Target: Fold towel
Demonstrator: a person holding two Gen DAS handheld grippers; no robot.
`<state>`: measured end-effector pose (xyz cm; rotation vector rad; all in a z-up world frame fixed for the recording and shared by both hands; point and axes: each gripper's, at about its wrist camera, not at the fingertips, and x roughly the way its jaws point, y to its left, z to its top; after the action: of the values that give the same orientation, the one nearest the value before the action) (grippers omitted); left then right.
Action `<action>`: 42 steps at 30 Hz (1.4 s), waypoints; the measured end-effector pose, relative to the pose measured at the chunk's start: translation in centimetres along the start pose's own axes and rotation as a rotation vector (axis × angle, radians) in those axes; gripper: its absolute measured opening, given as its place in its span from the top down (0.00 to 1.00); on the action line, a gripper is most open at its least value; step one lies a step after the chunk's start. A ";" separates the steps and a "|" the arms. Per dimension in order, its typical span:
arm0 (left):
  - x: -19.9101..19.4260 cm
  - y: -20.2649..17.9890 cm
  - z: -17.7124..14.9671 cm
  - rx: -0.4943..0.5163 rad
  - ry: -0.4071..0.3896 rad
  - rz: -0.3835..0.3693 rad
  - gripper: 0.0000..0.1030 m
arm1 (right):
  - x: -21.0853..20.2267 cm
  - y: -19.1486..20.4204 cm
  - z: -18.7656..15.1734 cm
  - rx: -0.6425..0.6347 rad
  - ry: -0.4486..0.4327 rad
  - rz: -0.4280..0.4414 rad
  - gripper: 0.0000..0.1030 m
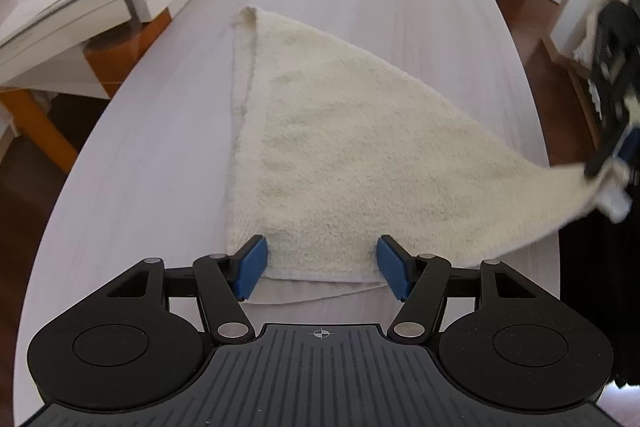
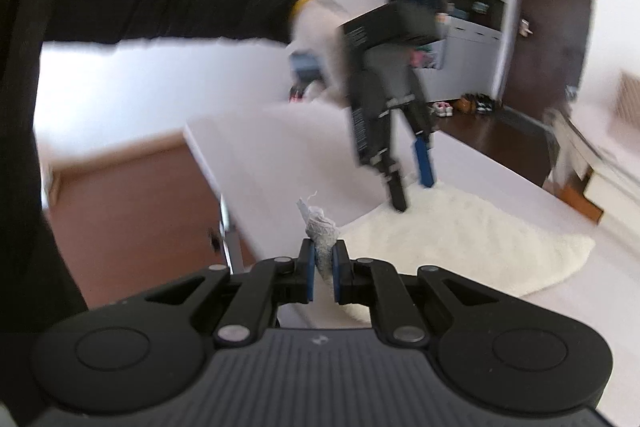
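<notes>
Right gripper (image 2: 323,263) clamps cream terry towel (image 1: 340,147) corner, lifted; left gripper (image 1: 319,261) spread wide over towel's near edge on pale wood table (image 1: 152,167).

- Left gripper (image 1: 320,263): jaws spread wide, blue pads (image 1: 251,267) facing each other, pointing downward.
- Right gripper (image 2: 323,265): jaws pinched nearly together on cloth (image 2: 320,227), raised, blurred.

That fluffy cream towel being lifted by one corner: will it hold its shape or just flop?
Probably flop: the cream terry towel sags in a curve from the right gripper, pinching its corner, down to the pale wooden table. Its fuzzy pile likely grips rather than slips. It seems light.
</notes>
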<state>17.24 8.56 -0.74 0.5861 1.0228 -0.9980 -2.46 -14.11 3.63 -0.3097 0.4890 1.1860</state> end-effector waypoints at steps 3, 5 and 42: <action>-0.1 0.2 0.1 0.005 0.026 -0.012 0.36 | -1.0 -3.7 0.7 0.126 -0.012 0.031 0.90; -0.1 0.2 0.1 0.002 0.032 -0.016 0.36 | -1.3 -7.2 1.1 0.224 -0.004 0.069 0.90; -0.4 -1.5 -1.2 -0.087 0.003 -0.085 0.21 | 0.1 -23.4 1.0 0.536 -0.043 0.168 0.90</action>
<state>15.32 9.02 -0.87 0.4759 1.0961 -1.0219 19.68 -21.76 3.91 0.2209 0.7829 1.1727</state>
